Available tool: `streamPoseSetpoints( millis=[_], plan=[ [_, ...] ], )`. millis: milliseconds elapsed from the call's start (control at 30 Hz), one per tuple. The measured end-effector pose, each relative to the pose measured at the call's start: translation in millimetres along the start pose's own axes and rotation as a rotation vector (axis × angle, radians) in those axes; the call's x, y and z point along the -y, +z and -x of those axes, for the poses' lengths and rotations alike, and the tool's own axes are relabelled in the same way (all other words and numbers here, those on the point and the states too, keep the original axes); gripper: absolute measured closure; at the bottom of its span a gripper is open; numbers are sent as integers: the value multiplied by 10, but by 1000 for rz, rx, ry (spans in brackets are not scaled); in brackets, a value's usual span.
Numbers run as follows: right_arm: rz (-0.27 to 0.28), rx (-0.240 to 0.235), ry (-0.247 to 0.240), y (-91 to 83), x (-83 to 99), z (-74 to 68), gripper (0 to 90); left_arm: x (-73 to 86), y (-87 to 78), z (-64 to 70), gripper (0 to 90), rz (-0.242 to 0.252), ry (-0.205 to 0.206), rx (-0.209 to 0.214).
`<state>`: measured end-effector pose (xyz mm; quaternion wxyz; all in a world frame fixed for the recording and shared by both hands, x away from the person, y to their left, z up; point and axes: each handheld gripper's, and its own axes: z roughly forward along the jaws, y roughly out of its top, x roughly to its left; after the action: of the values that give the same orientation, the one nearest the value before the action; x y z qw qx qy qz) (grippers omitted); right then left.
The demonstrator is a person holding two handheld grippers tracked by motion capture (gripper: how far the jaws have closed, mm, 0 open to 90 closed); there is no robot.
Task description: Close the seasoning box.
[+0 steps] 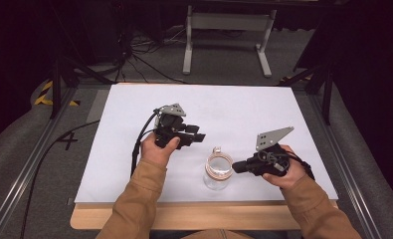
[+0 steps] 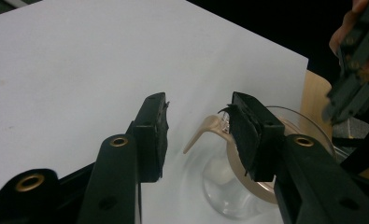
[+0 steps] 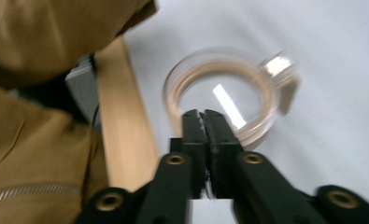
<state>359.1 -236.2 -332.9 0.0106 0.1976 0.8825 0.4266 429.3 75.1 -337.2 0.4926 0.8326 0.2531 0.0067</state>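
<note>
A clear glass jar (image 1: 218,172) with a tan ring round its mouth and a small tab on the rim stands near the front of the white sheet (image 1: 134,149). My left gripper (image 1: 202,135) hovers up and left of the jar, open, with nothing between its fingers. In the left gripper view the jar (image 2: 229,186) lies beyond the left gripper (image 2: 198,126), partly behind the right-hand jaw. My right gripper (image 1: 235,167) is shut, its tips at the jar's right rim. In the right gripper view the right gripper (image 3: 203,116) overlaps the jar's (image 3: 219,88) near rim.
The sheet lies on a wooden tabletop whose front edge (image 1: 194,216) shows below it. Metal rails (image 1: 30,164) run along both sides. A grey stand (image 1: 229,30) and cables lie on the floor beyond the table. A person's tan sleeves (image 1: 134,204) come in from the front.
</note>
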Motion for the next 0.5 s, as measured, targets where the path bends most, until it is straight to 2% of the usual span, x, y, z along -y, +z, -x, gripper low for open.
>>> streamPoseSetpoints(
  millis=[33, 67, 100, 133, 233, 400, 467, 500],
  plan=[
    [30, 18, 3, -33, -11, 22, 808, 11, -12, -1, 567, -1, 0, -5],
    [30, 18, 3, -33, -11, 22, 808, 11, -12, -1, 565, -1, 0, -5],
    [91, 52, 15, -107, -36, 73, 780, 34, -41, 0, 565, 0, -10, -13],
    [91, 52, 15, -107, -36, 73, 780, 50, -64, -7, 565, 2, -6, -21],
    [150, 101, 28, -191, -60, 158, 744, 105, -136, -17, 560, 7, -27, -40],
    [183, 158, 59, -268, -65, 317, 700, 183, -244, -37, 554, 7, -34, -98],
    [192, 171, 67, -286, -59, 362, 691, 194, -260, -36, 551, 6, -42, -104],
    [204, 195, 82, -322, -43, 448, 670, 226, -294, -52, 549, 3, -41, -133]
  ],
)
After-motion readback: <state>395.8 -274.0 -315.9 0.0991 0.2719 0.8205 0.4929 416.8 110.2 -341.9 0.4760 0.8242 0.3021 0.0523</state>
